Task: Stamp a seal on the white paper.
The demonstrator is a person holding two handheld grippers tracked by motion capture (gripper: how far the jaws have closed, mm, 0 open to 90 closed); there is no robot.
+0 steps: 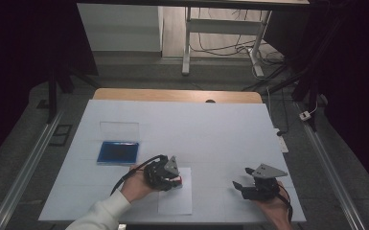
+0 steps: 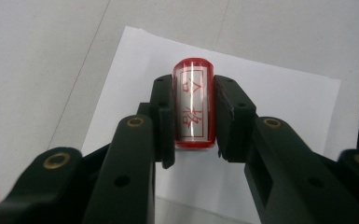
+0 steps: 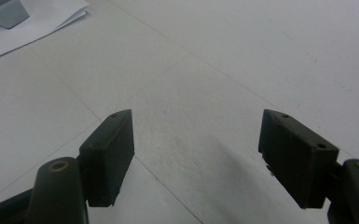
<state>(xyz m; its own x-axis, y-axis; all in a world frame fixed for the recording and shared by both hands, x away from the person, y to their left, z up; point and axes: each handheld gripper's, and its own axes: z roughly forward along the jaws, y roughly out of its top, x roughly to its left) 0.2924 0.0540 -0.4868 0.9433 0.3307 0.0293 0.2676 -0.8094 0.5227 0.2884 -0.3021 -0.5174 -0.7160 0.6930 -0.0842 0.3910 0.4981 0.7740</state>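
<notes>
A red cylindrical stamp (image 2: 194,105) with red characters on its clear face sits between the jaws of my left gripper (image 2: 194,116), which is shut on it. It hangs over a white sheet of paper (image 2: 279,93). In the high view the left gripper (image 1: 175,181) is over the upper left part of that sheet (image 1: 175,201), with a bit of the red stamp (image 1: 181,181) showing at its tip. My right gripper (image 1: 243,177) rests low at the table's front right, and its jaws stand wide apart with nothing between them (image 3: 196,126).
A blue ink pad (image 1: 119,152) with its clear lid (image 1: 119,130) folded back lies at the left middle of the white table cover (image 1: 211,129). In the right gripper view the sheet's edge (image 3: 37,28) and a grey and red object (image 3: 2,11) show at top left.
</notes>
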